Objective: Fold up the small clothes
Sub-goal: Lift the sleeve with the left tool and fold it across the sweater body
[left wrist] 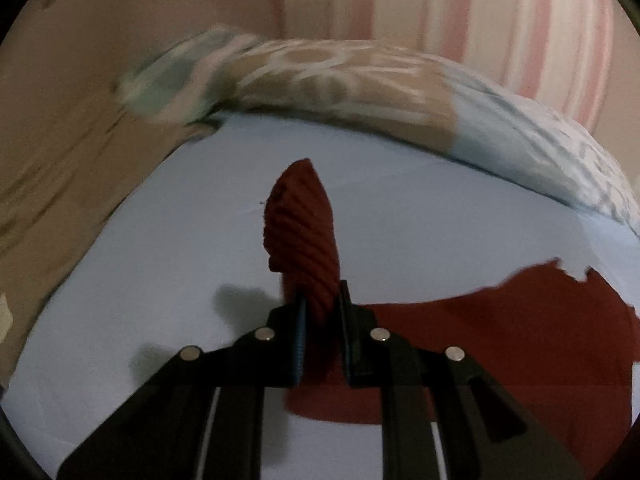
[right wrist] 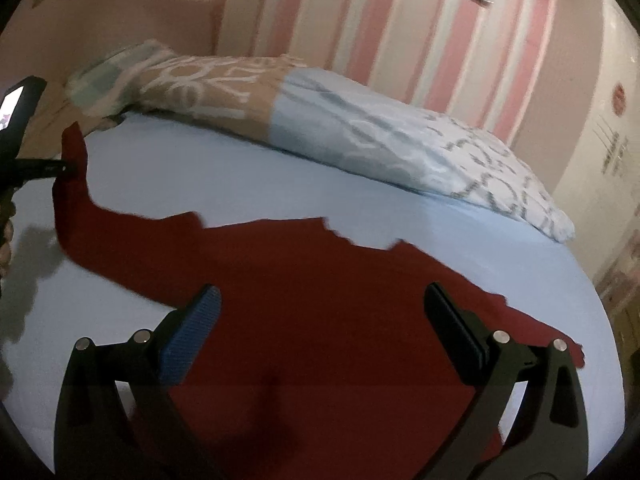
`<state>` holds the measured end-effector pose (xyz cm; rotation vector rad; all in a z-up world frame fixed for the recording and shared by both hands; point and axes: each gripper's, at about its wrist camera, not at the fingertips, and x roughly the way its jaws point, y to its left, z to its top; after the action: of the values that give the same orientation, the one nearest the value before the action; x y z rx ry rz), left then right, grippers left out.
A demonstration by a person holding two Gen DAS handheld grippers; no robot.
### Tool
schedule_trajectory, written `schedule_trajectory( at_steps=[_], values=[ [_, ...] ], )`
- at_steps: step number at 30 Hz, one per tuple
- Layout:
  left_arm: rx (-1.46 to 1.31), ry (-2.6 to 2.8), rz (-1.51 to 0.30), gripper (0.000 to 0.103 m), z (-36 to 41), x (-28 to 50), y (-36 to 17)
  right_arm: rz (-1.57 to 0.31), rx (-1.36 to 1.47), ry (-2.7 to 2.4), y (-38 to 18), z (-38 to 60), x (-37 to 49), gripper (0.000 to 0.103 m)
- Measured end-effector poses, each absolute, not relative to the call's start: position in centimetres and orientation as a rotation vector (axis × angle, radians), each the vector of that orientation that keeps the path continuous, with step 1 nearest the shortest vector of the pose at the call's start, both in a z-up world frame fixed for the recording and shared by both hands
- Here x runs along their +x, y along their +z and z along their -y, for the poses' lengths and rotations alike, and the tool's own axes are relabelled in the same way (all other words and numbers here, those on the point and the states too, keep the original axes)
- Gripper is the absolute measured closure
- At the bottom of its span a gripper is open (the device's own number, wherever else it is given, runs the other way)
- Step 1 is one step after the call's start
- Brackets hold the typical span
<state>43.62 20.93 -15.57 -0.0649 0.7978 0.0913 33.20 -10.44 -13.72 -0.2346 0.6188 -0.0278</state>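
Observation:
A dark red knit garment lies spread on the light blue bed sheet. My left gripper is shut on the ribbed cuff of its sleeve, which sticks up past the fingertips, lifted off the sheet. In the right wrist view that sleeve end rises at the far left, with the left gripper clamped on it. My right gripper hovers over the garment's body with its jaws wide apart and nothing between the pads. The other sleeve stretches toward the right.
A patterned duvet, beige on its left part and pale blue-white on its right, is bunched along the far side of the bed. Behind it is a pink and white striped wall. A white cupboard stands at the right.

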Motion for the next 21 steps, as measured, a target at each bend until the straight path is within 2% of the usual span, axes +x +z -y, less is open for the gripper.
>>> schedule_trajectory(
  at_steps=[11,21],
  values=[
    [0.065,-0.176,-0.785,0.089,1.4,45.7,-13.3,-0.626,-0.093,-0.201,-13.3,24.0,32.2,0.003],
    [0.117,-0.344,-0.876,0.089,18.6,46.8,-18.0,-0.663,-0.025,-0.288,-15.8,33.0,31.9,0.003]
  ],
)
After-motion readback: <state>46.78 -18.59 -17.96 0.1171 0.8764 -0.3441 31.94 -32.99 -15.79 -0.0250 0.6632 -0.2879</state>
